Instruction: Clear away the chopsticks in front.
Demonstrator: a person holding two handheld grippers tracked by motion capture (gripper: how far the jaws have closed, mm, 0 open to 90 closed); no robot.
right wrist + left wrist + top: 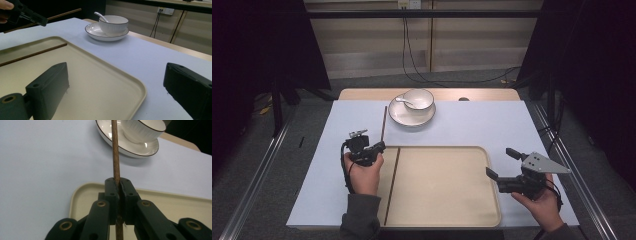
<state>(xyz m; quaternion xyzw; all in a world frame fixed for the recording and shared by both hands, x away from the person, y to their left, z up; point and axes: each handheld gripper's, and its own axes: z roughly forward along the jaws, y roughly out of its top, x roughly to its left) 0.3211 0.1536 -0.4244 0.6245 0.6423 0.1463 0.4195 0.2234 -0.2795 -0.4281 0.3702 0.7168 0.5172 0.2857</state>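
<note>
Two thin brown wooden chopsticks are counted. One chopstick [391, 185] is laid inside the beige rectangular plastic tray [447, 200], along the left side of the tray, with its near end passing over the near rim. The other chopstick [115, 152] is held by the left gripper [378, 146], just beyond the far left corner of the tray, and it is pointed away from the tray toward the dishes. One white round ceramic plate with a dark rim [398, 116] is placed well beyond the far edge of the tray, and one white ribbed ceramic bowl [418, 99] is set on this plate, with one white spoon [403, 101] resting in the bowl. One light blue table cover [332, 135] is spread under the tray. Two hand-held grippers are seen. The jaws of the left gripper are closed tightly on the held chopstick, which is passed between them and sticks out in front, as is shown in the left gripper view. The left hand [363, 174] is kept at the left edge of the tray. The right gripper [502, 164] is held by the right hand [539, 205] at the right edge of the tray, its jaws are spread wide with nothing between them, and it is pointed toward the left across the tray.
</note>
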